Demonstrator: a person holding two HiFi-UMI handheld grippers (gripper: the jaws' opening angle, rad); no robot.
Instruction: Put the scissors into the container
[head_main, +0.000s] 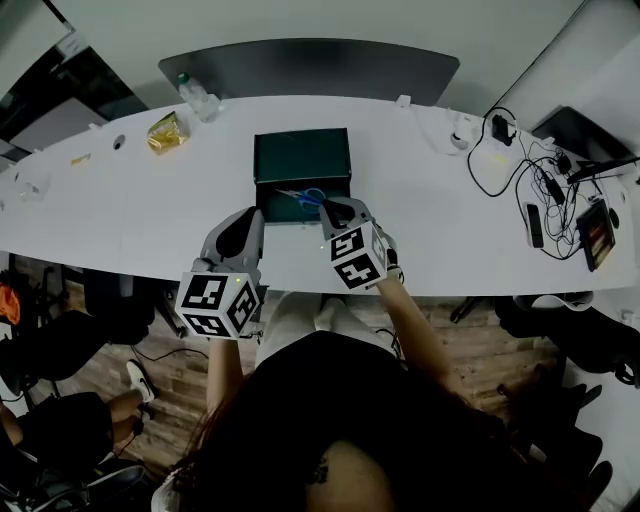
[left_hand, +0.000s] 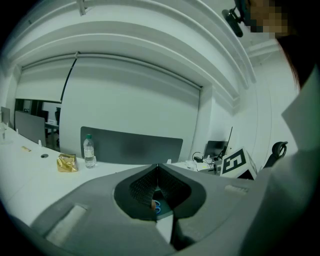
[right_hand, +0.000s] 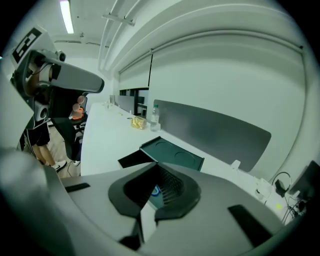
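The dark green container (head_main: 268, 204) lies open on the white table, its lid (head_main: 300, 157) folded back behind it. The scissors (head_main: 303, 197), with blue handles, lie inside it. My right gripper (head_main: 335, 208) hovers at the container's front right corner, shut, with nothing between its jaws. My left gripper (head_main: 252, 216) is just left of the container's front, also shut and empty. In the left gripper view the left gripper (left_hand: 157, 167) shows a blue handle of the scissors (left_hand: 157, 207) through the gap under its tips. Below the tips of the right gripper (right_hand: 157, 165) in its own view is a bit of blue from the scissors (right_hand: 156, 190), and beyond them the lid (right_hand: 172, 155).
A water bottle (head_main: 197, 95) and a yellow snack packet (head_main: 166, 131) stand at the table's back left. Tangled cables and small devices (head_main: 545, 190) cover the right end. A dark panel (head_main: 310, 66) runs behind the table. The table's front edge is close under both grippers.
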